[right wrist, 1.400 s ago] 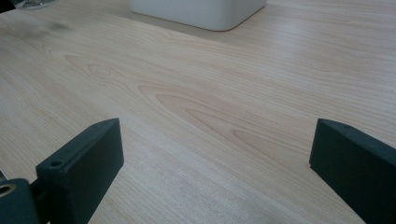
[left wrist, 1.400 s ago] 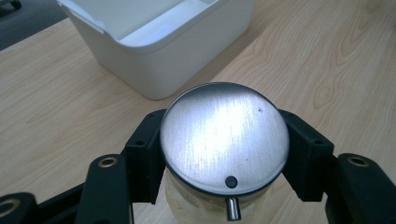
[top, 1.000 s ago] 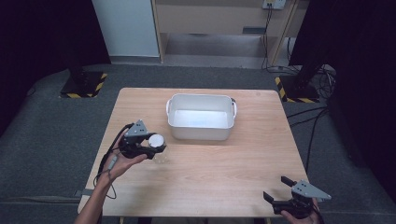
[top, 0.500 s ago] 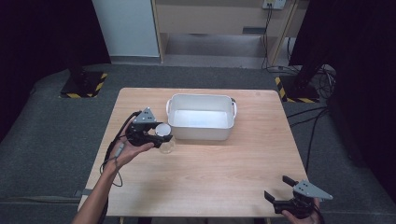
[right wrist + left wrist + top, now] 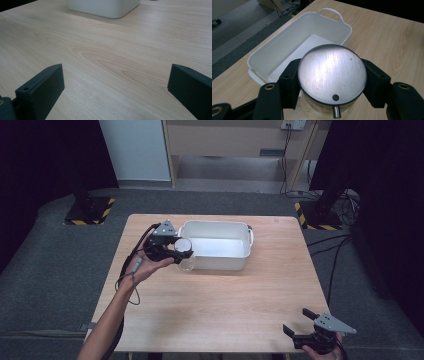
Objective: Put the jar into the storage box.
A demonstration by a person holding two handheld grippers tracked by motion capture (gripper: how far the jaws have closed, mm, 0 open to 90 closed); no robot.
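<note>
Glass jar with a round brushed-metal lid (image 5: 331, 76), held by the left gripper (image 5: 172, 251) at the near left corner of the white rectangular plastic tub (image 5: 216, 246) with loop handles. The pick-up appears complete: in the high view the jar (image 5: 184, 255) hangs clear of the pale wooden table (image 5: 215, 305), just beside the tub's left end wall. What seems to remain is carrying it over the rim, lowering it onto the bare white floor of the tub (image 5: 294, 47), and letting go.

Left gripper view: the two black jaws pinch the jar on opposite sides just under the lid, one pad at the left edge of the metal disc and one at the right. The jar sits centred between them, upright, with its lid facing the camera and a small metal clasp at the near edge. The tub lies beyond and to the left of the lid.

Right gripper (image 5: 320, 332), at the near right edge of the table, well apart from jar and tub. Its jaws stand spread wide with nothing between them, only bare tabletop (image 5: 112, 57).
</note>
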